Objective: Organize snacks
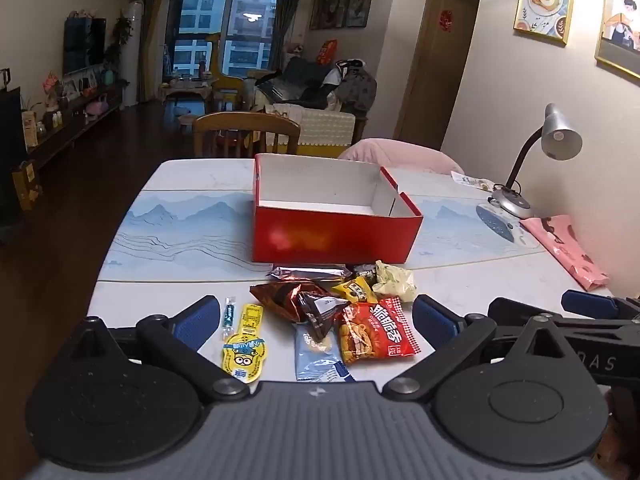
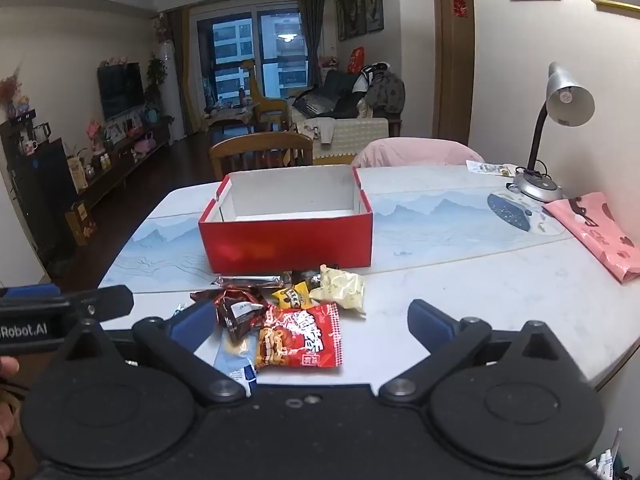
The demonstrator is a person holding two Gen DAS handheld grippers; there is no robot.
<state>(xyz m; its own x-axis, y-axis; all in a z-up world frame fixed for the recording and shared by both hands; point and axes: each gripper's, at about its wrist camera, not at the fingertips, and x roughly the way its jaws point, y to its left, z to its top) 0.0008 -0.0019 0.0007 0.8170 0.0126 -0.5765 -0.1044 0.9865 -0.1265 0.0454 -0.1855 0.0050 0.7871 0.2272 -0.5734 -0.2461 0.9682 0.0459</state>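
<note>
Beyond the bench's snack pile [image 1: 340, 312], an empty red box [image 1: 332, 236] is seen; both tongs, left [image 1: 316, 322] and right [image 2: 312, 326], are held spread wide, empty, just short of it.

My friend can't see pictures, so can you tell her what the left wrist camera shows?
An empty red box sits on a white table, with a pile of snack packets in front of it. The open left gripper hovers over the snacks, holding nothing.
</note>
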